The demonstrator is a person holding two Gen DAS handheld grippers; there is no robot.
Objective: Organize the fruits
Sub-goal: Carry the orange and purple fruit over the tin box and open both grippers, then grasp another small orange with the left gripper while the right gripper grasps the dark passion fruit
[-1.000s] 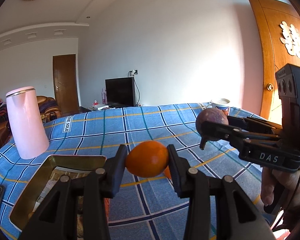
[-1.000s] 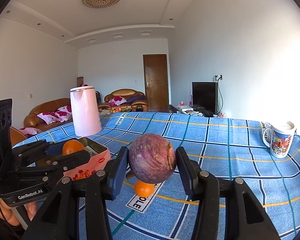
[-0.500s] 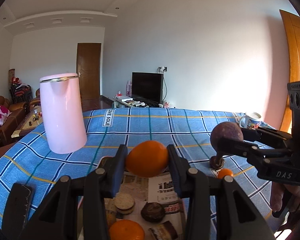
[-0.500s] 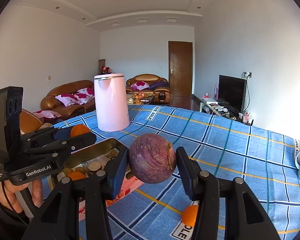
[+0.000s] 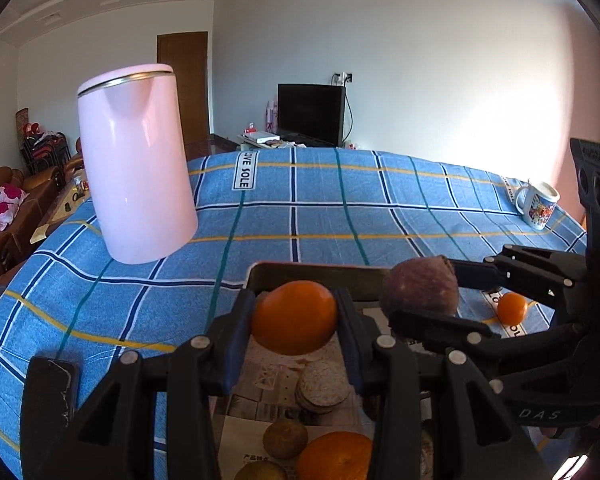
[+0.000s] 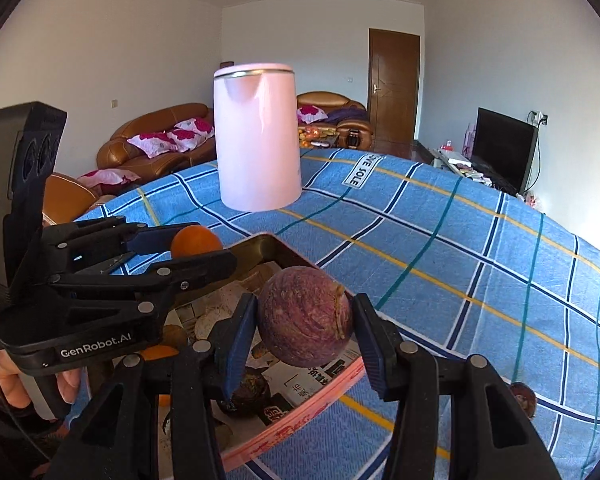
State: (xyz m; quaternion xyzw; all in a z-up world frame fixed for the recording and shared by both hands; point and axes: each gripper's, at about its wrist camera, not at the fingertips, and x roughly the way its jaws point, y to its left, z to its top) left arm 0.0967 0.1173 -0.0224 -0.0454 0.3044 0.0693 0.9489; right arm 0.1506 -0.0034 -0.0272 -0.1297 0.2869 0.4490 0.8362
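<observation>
Over the tin tray (image 5: 308, 270) on the blue checked tabletop (image 5: 340, 208), both grippers are loaded and lined up for a drop. Left hand-held gripper (image 5: 295, 317) is pinching an orange (image 5: 295, 316) at its widest part, pads on either side, so it can't roll out. Right hand-held gripper (image 6: 305, 317) is doing the same with a purple passion fruit (image 6: 305, 316), clamped across the middle with the stem scar facing the camera.

Both fruits hang above the tray's paper lining, not touching it yet. The tray already has another orange (image 5: 334, 456), a brownish fruit (image 5: 285, 438) and some round biscuit-looking things (image 5: 322, 386) in it, so I'd guess that's the collecting spot and each fruit is being aimed at a free patch.

One small orange (image 5: 511, 308) sits loose on the cloth just beyond the right gripper, and a dark fruit (image 6: 521, 398) lies outside the tray too, so the job looks partway done. Pink kettle (image 5: 136, 168) and mug (image 5: 538, 204) stand well clear.
</observation>
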